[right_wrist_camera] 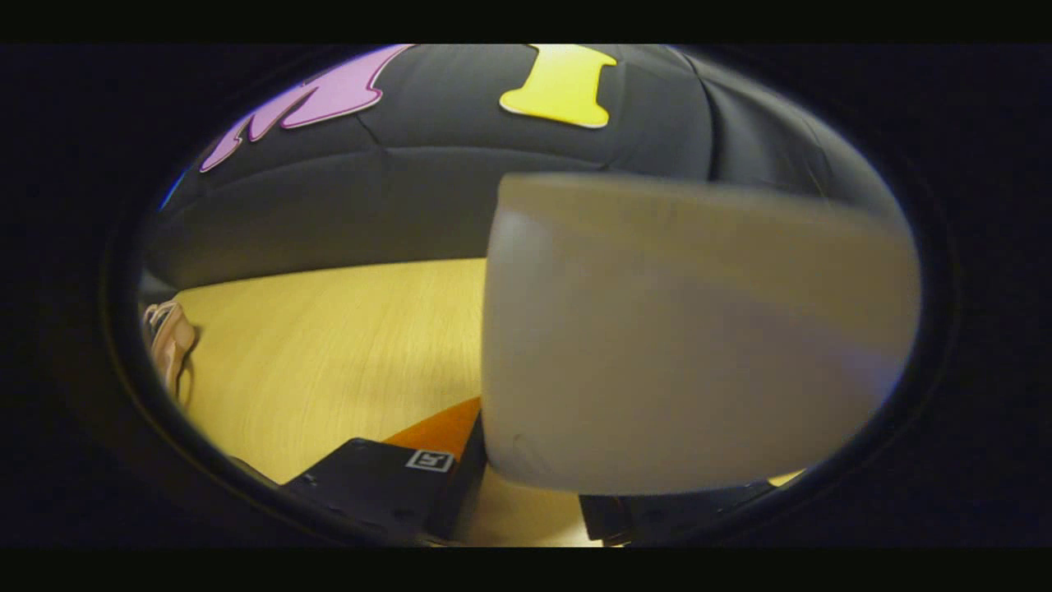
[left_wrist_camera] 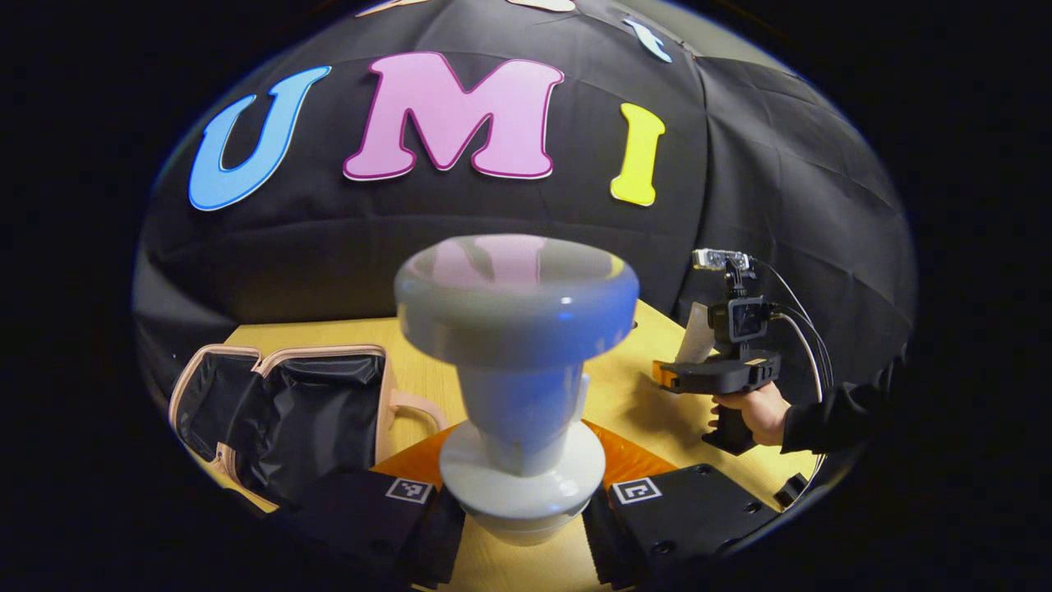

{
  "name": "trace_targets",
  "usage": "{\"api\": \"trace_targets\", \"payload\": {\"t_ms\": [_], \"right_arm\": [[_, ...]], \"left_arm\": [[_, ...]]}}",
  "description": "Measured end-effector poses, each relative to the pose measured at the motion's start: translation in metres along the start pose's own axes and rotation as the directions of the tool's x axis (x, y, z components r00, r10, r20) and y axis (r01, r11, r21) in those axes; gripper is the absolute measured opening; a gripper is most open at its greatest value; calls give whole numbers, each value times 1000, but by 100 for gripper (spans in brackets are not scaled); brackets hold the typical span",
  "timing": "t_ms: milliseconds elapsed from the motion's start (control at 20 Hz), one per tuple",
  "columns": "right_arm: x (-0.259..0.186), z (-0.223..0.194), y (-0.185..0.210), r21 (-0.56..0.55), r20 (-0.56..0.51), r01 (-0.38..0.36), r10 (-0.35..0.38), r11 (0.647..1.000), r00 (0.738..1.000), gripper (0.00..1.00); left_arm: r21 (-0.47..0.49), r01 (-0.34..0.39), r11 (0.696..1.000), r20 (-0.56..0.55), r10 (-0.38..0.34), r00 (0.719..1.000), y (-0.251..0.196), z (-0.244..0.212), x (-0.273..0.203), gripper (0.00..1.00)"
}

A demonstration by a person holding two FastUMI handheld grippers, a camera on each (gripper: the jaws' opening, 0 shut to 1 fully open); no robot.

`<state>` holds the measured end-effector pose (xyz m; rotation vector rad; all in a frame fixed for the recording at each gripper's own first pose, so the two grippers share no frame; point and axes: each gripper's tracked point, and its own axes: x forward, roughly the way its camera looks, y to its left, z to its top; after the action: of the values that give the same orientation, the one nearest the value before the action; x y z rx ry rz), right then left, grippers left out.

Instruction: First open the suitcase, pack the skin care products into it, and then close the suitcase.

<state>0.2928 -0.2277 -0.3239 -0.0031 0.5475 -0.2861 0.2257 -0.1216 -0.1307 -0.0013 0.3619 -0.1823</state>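
Left gripper view
Left gripper (left_wrist_camera: 521, 493): jaws clamped on a glossy white, spool-shaped skin care bottle (left_wrist_camera: 518, 362), black fingers (left_wrist_camera: 394, 501) pressing its lower flange from both sides; bottle held above the counter.
Suitcase: small black fabric suitcase with beige trim (left_wrist_camera: 279, 411) lies open on the yellow wooden counter (left_wrist_camera: 625, 386), lower left, black lining showing, beige handle toward the bottle.
Right gripper (left_wrist_camera: 670, 374): near the counter's right edge, held by a hand (left_wrist_camera: 752, 411) in a black sleeve; a pale item stands at its tip.

Right gripper view
Right gripper (right_wrist_camera: 526, 493): jaws clamped on a matte white, rounded skin care container (right_wrist_camera: 690, 337), held just over the counter.
Suitcase: beige edge at far left, well apart from the container.
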Motion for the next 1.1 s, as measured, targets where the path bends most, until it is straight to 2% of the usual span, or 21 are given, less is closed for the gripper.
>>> {"api": "trace_targets", "payload": {"t_ms": [150, 300, 400, 550, 650, 850, 950, 1100], "right_arm": [[-12, -5, 3, 27, -54, 3, -2, 1000, 999, 39], [-40, 8, 11, 13, -43, -25, 26, 1000, 999, 38], [-72, 28, 24, -23, 5, -58, 58, 998, 998, 38], [-124, 47, 59, -50, 22, -137, 138, 989, 990, 38], [-161, 59, 88, -45, 36, -199, 201, 979, 979, 38], [-239, 79, 151, -114, 74, -304, 313, 946, 947, 37], [-274, 83, 180, -133, 82, -367, 379, 921, 922, 37], [-311, 82, 223, -147, 65, -459, 472, 876, 879, 38]], "left_arm": [[-48, -11, 999, 12, 11, 1000, 13, 7, -6, 65], [-131, -37, 991, 19, 40, 999, 36, 15, -21, 65], [-147, -78, 986, 24, 82, 996, 64, 21, -36, 64], [-144, -132, 981, -24, 130, 991, 117, 15, -59, 65], [-155, -140, 978, -76, 129, 989, 151, 10, -66, 65], [-174, -140, 975, -223, 100, 970, 210, -18, -63, 64], [-174, -141, 975, -313, 81, 946, 233, -38, -55, 64], [-145, -149, 978, -439, 72, 895, 257, -66, -36, 64]]}}
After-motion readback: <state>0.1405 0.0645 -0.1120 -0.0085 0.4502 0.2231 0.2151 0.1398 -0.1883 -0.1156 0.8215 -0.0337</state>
